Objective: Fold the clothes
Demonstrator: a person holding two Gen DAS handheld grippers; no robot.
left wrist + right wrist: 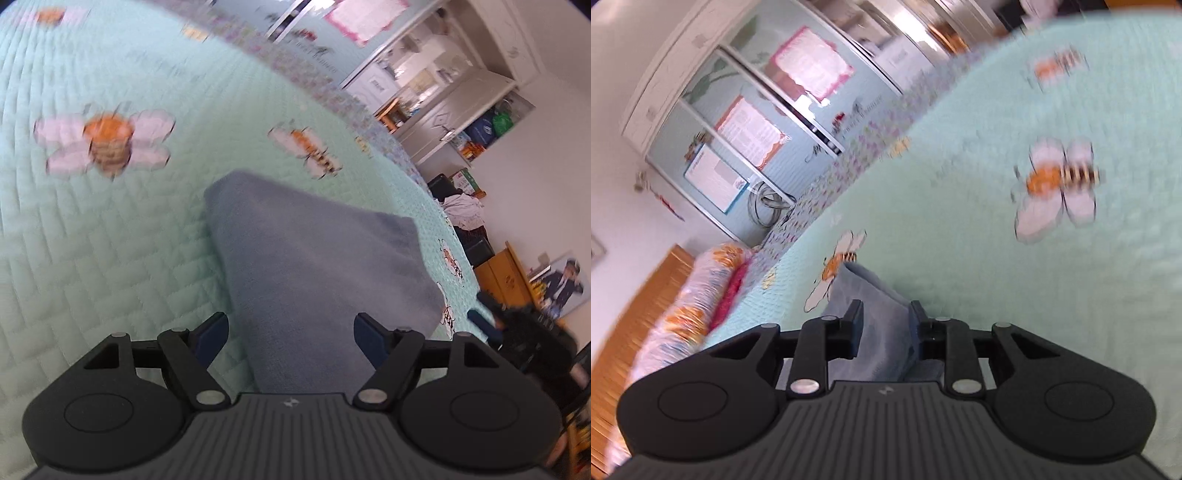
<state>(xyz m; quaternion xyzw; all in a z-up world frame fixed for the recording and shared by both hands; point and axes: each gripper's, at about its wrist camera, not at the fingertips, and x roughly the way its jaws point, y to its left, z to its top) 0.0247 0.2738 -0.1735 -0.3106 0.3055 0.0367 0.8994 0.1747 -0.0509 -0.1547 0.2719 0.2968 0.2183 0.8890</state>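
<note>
Left wrist view: the left tool (291, 334) is hovering over a folded blue-grey garment (314, 269), its two dark fingers (212, 332) standing wide apart with the cloth passing below and between them; neither finger is visibly pressing the fabric. The garment is lying flat on a mint-green quilted bedspread (92, 258) printed with bees (107, 142), and its far end is showing as a rounded fold. It is sitting toward the bed's right edge in this view, where the patterned border (317, 88) is curving away. Beyond that edge, white cabinets (454, 96) and a pile of laundry (463, 210) are showing, blurred.

Right wrist view: the right tool (885, 325) is pinching the same garment (882, 332); its fingers (855, 325) are standing close together with a raised band of blue-grey cloth squeezed between them. The cloth is running forward from the grip and ending in a rounded lip (849, 267) that is overlapping a printed bee on the bedspread (960, 240). A floral bundle (701, 295) is lying along the bed's left edge beside an orange wooden board (635, 314). Both views are motion-blurred.
</note>
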